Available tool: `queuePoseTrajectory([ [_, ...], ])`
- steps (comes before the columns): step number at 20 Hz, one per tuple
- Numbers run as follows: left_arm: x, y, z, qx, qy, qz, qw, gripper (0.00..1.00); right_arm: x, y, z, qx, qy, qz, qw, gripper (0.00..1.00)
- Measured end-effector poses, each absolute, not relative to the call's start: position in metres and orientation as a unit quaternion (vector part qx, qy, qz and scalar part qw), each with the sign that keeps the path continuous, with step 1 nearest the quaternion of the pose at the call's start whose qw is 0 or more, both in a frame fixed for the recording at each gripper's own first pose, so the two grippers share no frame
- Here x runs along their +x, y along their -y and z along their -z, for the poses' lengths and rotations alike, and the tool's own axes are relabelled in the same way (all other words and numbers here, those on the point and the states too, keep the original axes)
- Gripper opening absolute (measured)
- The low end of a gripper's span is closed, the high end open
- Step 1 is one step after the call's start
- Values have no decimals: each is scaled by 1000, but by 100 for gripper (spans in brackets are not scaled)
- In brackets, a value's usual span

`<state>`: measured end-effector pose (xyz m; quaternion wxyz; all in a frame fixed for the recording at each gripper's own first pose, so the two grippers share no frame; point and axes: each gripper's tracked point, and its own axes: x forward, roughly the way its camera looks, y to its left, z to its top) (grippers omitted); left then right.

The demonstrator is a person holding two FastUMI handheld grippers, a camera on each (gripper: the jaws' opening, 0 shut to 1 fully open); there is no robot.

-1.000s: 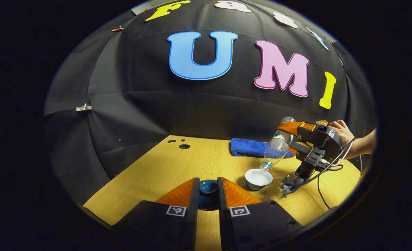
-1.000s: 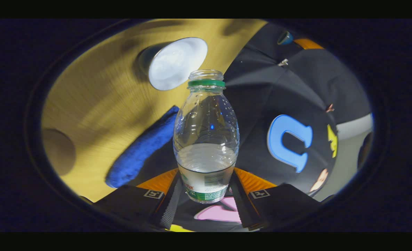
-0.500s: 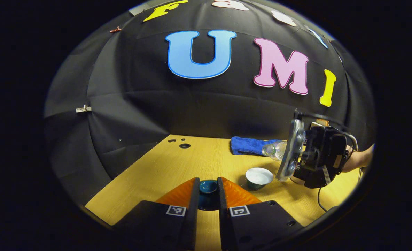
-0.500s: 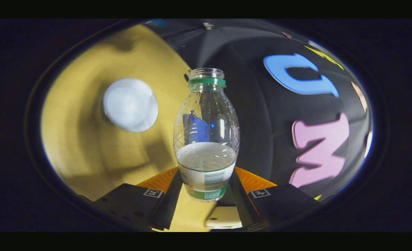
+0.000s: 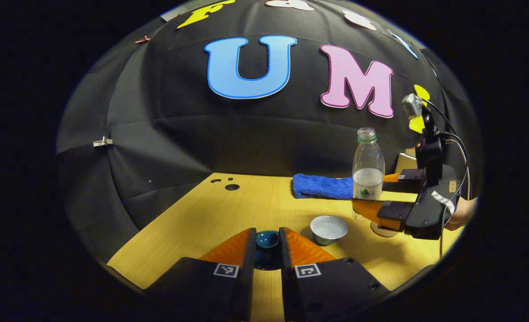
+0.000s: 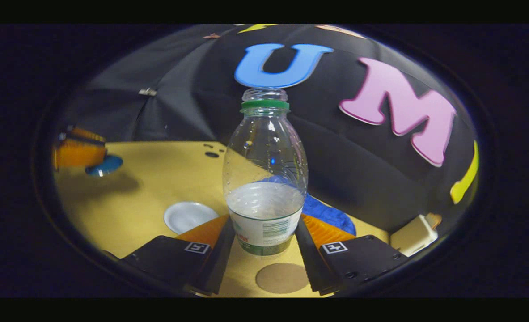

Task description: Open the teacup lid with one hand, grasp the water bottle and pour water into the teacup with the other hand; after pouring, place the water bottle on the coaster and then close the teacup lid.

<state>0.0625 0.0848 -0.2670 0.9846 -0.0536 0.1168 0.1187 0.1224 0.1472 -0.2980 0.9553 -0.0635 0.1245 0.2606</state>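
At right gripper (image 6: 264, 243): pinched upright clear plastic water bottle (image 6: 264, 179), axis vertical.
Below bottle: round brown cardboard coaster (image 6: 282, 277), directly under, apart.
Left gripper (image 5: 267, 250): clamped on dark blue teacup lid (image 5: 267, 239).
Farther: open white-lined teacup (image 5: 329, 229).
Change: bottle righted from pouring tilt.

Left gripper (image 5: 267, 250) clamps the teacup lid (image 5: 267, 240); right gripper (image 5: 382, 197) holds the water bottle (image 5: 368, 172) upright beside the teacup (image 5: 329, 229).
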Motion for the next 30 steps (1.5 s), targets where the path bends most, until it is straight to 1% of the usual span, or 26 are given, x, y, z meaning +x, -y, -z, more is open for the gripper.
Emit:
queuePoseTrajectory([
  [2,63,-78,268,-49,-117,-110,986,31,130,-140,293,-15,-121,-247,961,75],
  [5,69,-70,267,-49,-119,-99,987,31,138,-137,312,10,-117,-226,967,75],
  [6,71,-68,265,-51,-119,-97,987,27,142,-140,320,19,-120,-221,968,75],
  [7,74,-65,266,-53,-119,-95,987,31,143,-139,320,29,-122,-215,969,75],
  [10,77,-60,266,-53,-122,-89,987,31,153,-140,335,51,-137,-201,969,75],
  [11,78,-58,266,-52,-123,-87,987,31,156,-139,344,54,-143,-199,968,75],
  [12,80,-57,266,-50,-123,-85,987,27,159,-137,352,57,-150,-198,967,75],
  [13,82,-56,267,-48,-123,-83,988,31,163,-137,357,60,-155,-196,966,75],
  [22,88,-49,266,-39,-128,-76,988,31,174,-142,385,93,-184,-182,961,77],
  [23,88,-48,265,-38,-127,-75,988,27,174,-142,388,97,-187,-182,960,77],
  [24,89,-47,264,-40,-125,-74,989,31,175,-143,390,100,-190,-184,959,77],
  [30,104,-37,261,-45,-119,-64,990,31,172,-143,401,116,-208,-187,953,81],
])
